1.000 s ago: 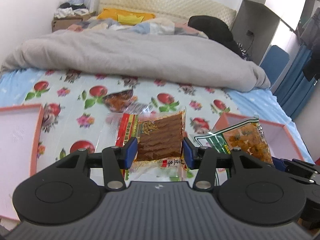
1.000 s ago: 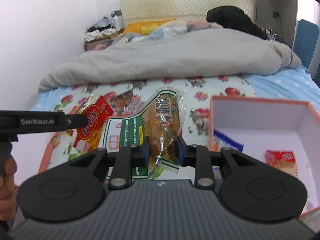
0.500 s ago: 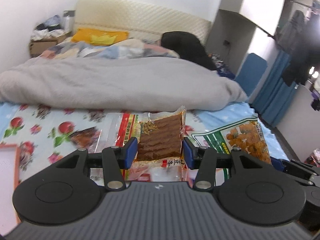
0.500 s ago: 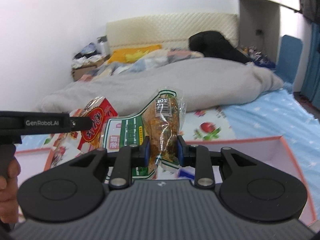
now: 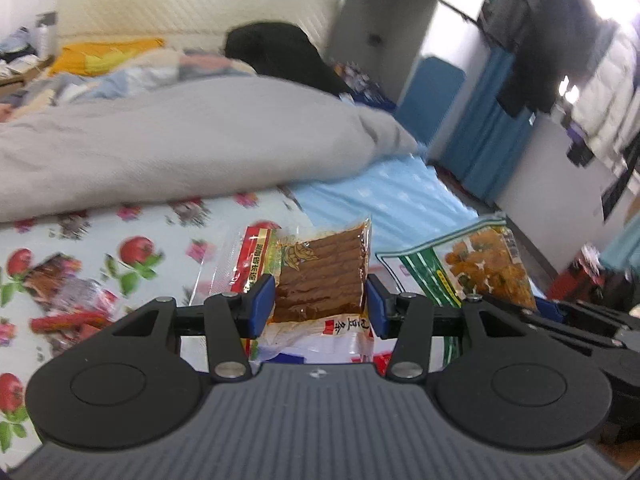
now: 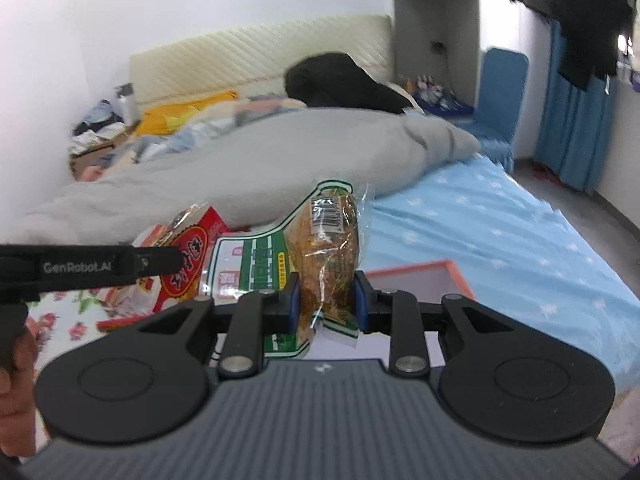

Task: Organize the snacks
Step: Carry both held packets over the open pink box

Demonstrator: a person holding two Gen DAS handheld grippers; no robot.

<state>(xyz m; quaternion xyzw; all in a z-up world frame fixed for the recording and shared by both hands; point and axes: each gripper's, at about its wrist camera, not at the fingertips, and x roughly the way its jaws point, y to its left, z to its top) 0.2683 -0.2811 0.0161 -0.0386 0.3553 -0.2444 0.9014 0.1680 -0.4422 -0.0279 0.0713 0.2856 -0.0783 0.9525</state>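
Note:
My left gripper (image 5: 320, 304) is shut on a clear packet of brown snack sticks (image 5: 320, 280) with a red label, held above the fruit-print sheet. To its right hangs a green-striped bag of orange snacks (image 5: 480, 268), carried by the other gripper. In the right wrist view my right gripper (image 6: 325, 306) is shut on that green-striped bag (image 6: 326, 240), pinched at its narrow middle. The red-labelled packet (image 6: 188, 256) shows at left behind the left tool's black arm. A pink-rimmed white box (image 6: 420, 280) lies just beyond the right gripper's fingers.
A loose dark-red snack pack (image 5: 60, 284) lies on the fruit-print sheet (image 5: 132, 220) at left. A grey duvet (image 5: 180, 140) is heaped across the bed behind. Blue sheet (image 6: 500, 240) and a blue chair (image 6: 500, 92) lie right. A hand (image 6: 16, 368) shows at the left edge.
Both grippers have lifted and swung right with their packets. The left tray has left the left wrist view, and the white box has slid low under the right gripper.

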